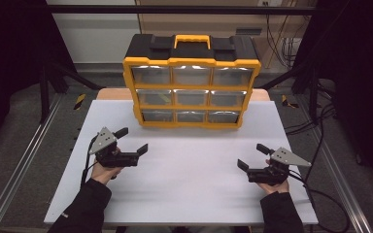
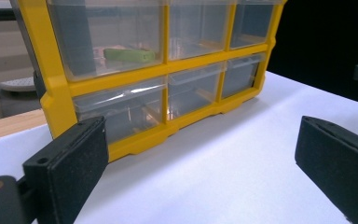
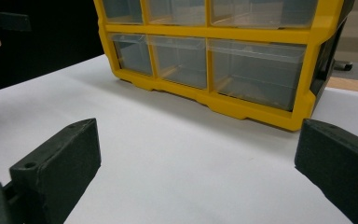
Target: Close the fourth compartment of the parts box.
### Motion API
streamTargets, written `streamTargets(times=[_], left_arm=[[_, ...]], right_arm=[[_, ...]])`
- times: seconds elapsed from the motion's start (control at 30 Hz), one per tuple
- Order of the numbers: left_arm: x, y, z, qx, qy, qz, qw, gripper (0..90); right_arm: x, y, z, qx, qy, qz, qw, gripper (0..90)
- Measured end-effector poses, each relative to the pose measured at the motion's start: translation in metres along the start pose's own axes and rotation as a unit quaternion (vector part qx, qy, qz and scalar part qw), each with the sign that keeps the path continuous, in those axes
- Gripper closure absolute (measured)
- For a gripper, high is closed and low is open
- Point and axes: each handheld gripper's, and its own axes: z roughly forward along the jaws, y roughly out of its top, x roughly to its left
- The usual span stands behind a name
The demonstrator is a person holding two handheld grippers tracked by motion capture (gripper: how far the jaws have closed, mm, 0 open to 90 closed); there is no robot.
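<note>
Standing at the far middle of the white tabletop (image 1: 184, 170), the yellow-and-black plastic organiser with nine clear drawers (image 1: 191, 82) is untouched. Left gripper (image 1: 132, 141) and right gripper (image 1: 253, 156) sit near it, jaws spread wide, grasping nothing.

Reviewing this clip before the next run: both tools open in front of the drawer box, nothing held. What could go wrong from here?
1. The drawers are clear and glossy, with no obvious handle; the open left tool may slip off a drawer front.
2. The yellow drawer box stands free on the white table; pulling a drawer could drag or tip it unless the right tool braces it.
3. A green item lies in a left-column drawer; a jerky pull could jolt it out.
</note>
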Motion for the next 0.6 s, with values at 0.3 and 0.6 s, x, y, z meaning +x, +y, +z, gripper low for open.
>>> streamTargets(times=[0.3, 0.6], left_arm=[[0.004, -0.024, -0.018, -0.006, 0.011, -0.002, 0.9999, 2.4], [0.009, -0.039, -0.027, -0.001, 0.023, -0.005, 0.9997, 2.9]], right_arm=[[-0.001, 0.0, 0.0, -0.001, -0.002, -0.001, 1.0, 0.8], [-0.001, -0.001, 0.0, 0.0, -0.004, 0.001, 1.0, 0.6]])
